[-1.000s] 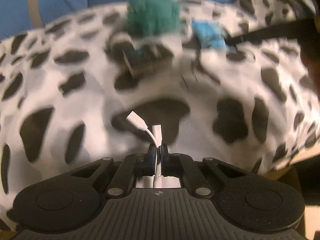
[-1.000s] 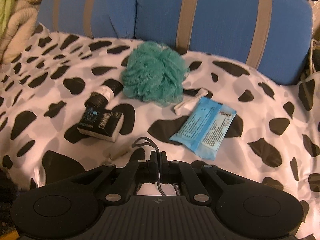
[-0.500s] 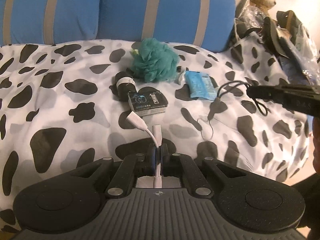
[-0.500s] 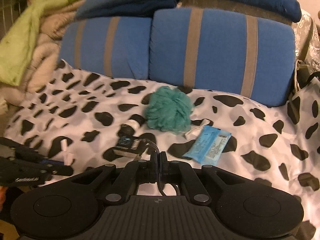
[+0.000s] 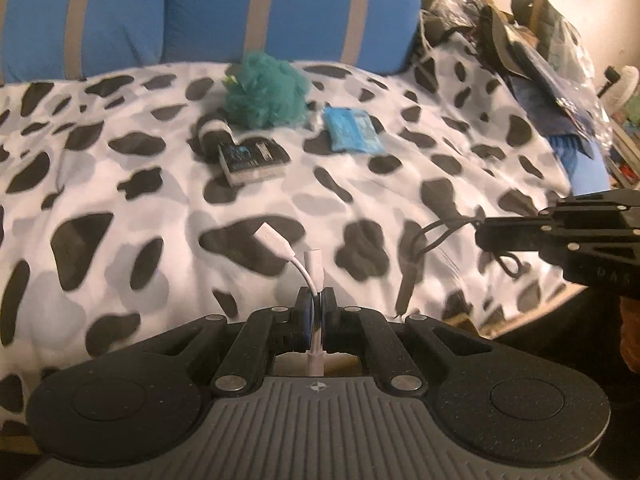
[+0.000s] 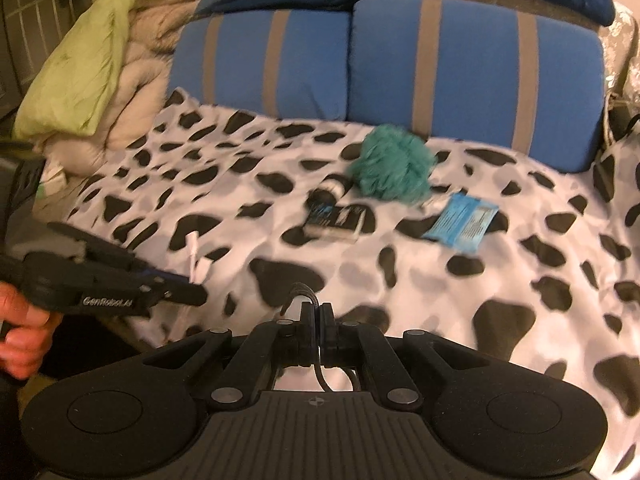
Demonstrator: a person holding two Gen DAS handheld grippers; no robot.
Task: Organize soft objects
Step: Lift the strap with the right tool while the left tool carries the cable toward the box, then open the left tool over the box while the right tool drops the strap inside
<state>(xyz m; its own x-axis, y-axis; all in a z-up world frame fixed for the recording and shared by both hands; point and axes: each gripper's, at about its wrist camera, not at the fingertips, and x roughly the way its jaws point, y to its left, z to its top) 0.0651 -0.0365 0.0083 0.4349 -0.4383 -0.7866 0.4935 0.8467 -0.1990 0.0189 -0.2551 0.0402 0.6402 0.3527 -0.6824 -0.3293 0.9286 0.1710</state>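
Over the cow-print bed [image 5: 120, 152], your left gripper [image 5: 315, 300] clamps a white adapter cable [image 5: 288, 252] w/ plug up; your right gripper [image 6: 318, 316] pinches a black cord [image 6: 300, 294].

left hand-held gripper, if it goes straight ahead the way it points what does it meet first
Likely the cow-print blanket just ahead of the left hand-held gripper, with the black box farther along that line; depth is unclear.

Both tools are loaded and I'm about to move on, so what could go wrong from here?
1. The left hand-held gripper pinches the white adapter cable only at its bend; it may slip out.
2. The black cord in the right hand-held gripper dangles low and may snag the spotted blanket.
3. Motion blur suggests fast movement; the held cables could tangle.
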